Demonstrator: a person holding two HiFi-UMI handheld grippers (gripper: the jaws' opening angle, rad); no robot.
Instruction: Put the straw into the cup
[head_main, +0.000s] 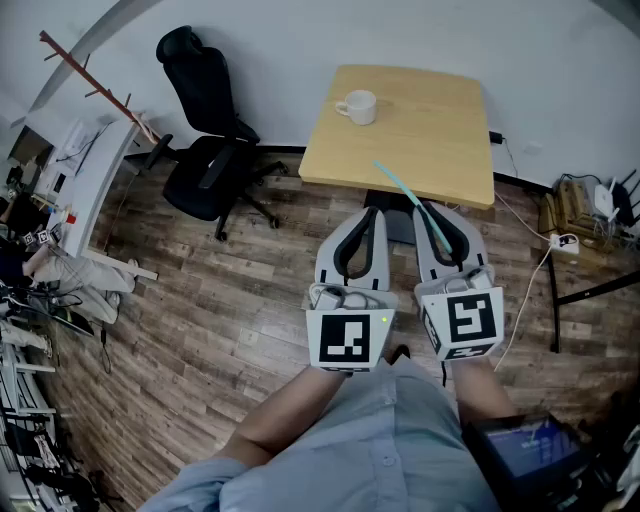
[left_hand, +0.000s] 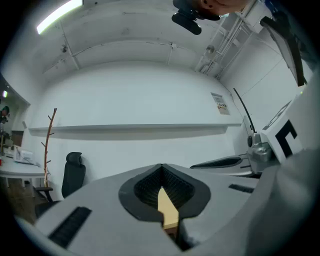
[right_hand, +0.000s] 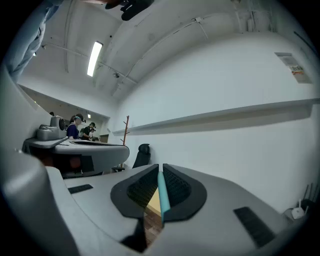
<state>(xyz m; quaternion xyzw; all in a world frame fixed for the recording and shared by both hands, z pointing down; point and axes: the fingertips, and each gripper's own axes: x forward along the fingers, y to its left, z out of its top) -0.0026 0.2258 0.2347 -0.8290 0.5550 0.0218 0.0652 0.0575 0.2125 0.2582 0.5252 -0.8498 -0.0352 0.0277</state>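
Observation:
A white cup (head_main: 356, 106) stands near the far left corner of the small wooden table (head_main: 430, 130). My right gripper (head_main: 432, 208) is shut on a teal straw (head_main: 405, 192), whose free end slants up and left over the table's front edge. In the right gripper view the straw (right_hand: 161, 192) is pinched upright between the black pads (right_hand: 176, 187) of the right gripper (right_hand: 161, 169). My left gripper (head_main: 372, 212) hangs beside it, shut and empty, short of the table edge. In the left gripper view the left gripper (left_hand: 162, 169) shows only a sliver of tabletop past its closed jaws.
A black office chair (head_main: 205, 150) stands left of the table on the wood floor. Cables and a power strip (head_main: 565, 240) lie at the right by the wall. A white desk (head_main: 85, 170) and a coat rack (head_main: 95, 80) are far left.

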